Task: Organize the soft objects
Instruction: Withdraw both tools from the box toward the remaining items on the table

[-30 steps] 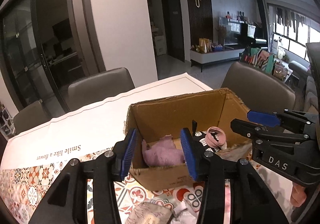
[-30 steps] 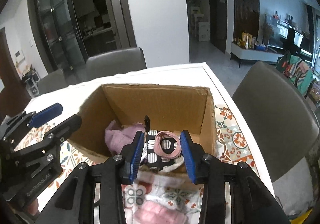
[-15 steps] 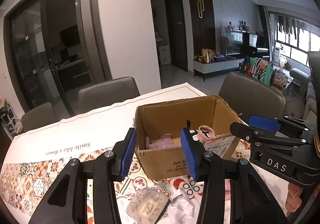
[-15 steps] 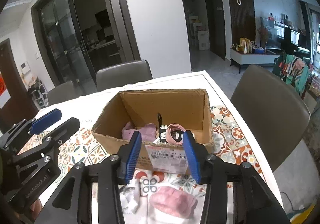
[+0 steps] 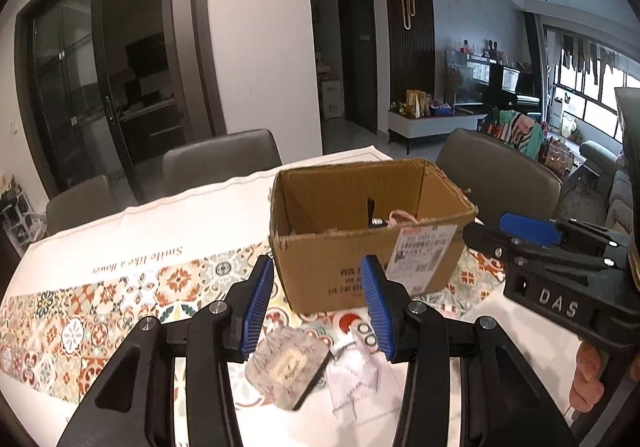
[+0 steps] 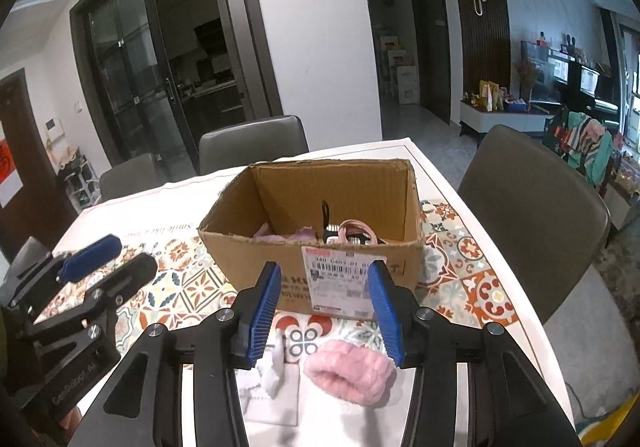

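Note:
An open cardboard box [image 5: 352, 243] stands on the patterned tablecloth. In the right wrist view the box [image 6: 280, 255] holds a purple cloth [image 6: 282, 235], a pink band [image 6: 356, 229] and a black-and-white spotted piece. In front of the box lie a grey patterned pouch [image 5: 286, 365], a white cloth [image 5: 352, 375] and a fluffy pink piece [image 6: 352, 369]. My left gripper [image 5: 316, 275] hovers open over the pouch, holding nothing. My right gripper [image 6: 324, 271] hovers open above the pink piece, with nothing between its pads.
Grey chairs [image 5: 222, 161] stand along the far side of the table and one [image 6: 532, 207] at its right end. The white tablecloth [image 5: 160, 231] with printed lettering stretches left of the box. A person's fingers [image 5: 588, 375] hold the right gripper's handle.
Both grippers have drawn back from over the box toward the near side of the table. The pouch, white cloth and pink piece have come into view beneath them. The right jaws stand slightly wider.

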